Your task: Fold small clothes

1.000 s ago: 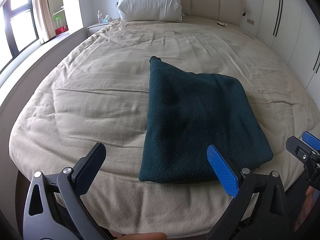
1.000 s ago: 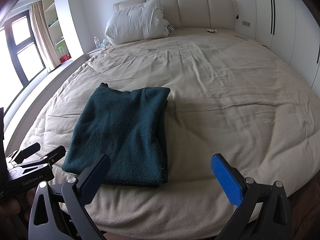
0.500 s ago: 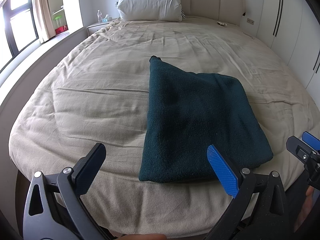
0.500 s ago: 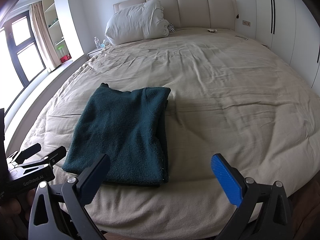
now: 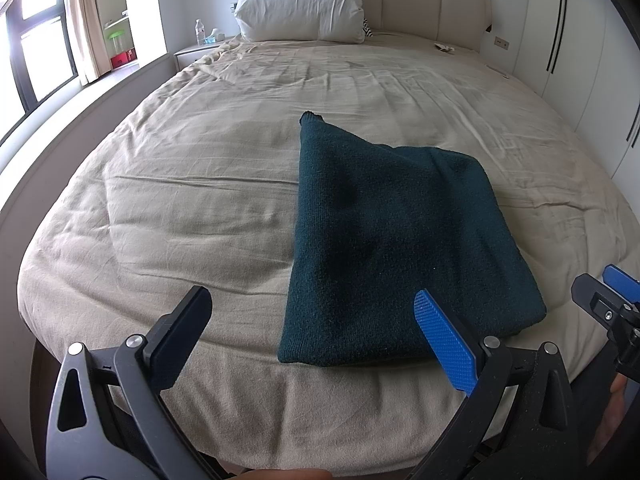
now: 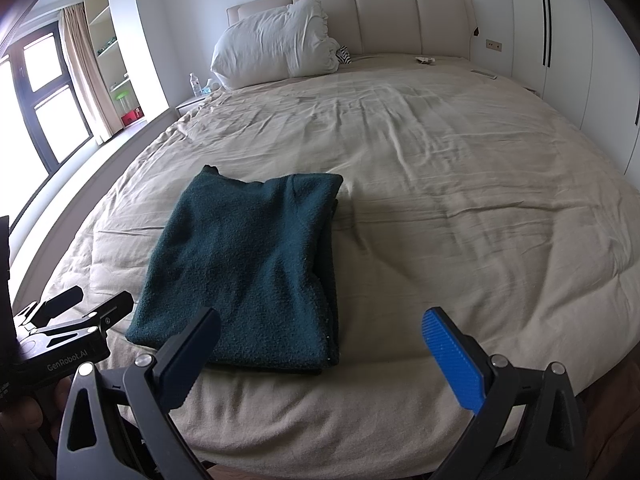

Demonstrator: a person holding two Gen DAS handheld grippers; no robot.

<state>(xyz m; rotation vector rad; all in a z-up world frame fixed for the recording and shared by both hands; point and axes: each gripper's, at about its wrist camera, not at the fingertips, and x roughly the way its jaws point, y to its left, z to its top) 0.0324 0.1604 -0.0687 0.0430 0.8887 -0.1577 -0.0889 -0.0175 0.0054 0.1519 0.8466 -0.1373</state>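
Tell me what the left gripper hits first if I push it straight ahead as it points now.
Probably the beige bedcover: the open left gripper aims along the dark green folded garment's left edge, so it might clip that; depth is unclear.

Dark teal knitted folded garment point(image 5: 400, 248), plain, no pattern, near the bed's foot edge. Beige wrinkled bedcover point(image 6: 460, 208), plain. White crumpled pillow point(image 6: 272, 46) against a cream padded headboard point(image 6: 416, 20). Small black-and-white striped item point(image 6: 343, 55) beside the pillow. Black-framed left hand-held gripper point(image 5: 316, 328) and right hand-held gripper point(image 6: 320, 344), each with one blue ribbed pad and one black pad.
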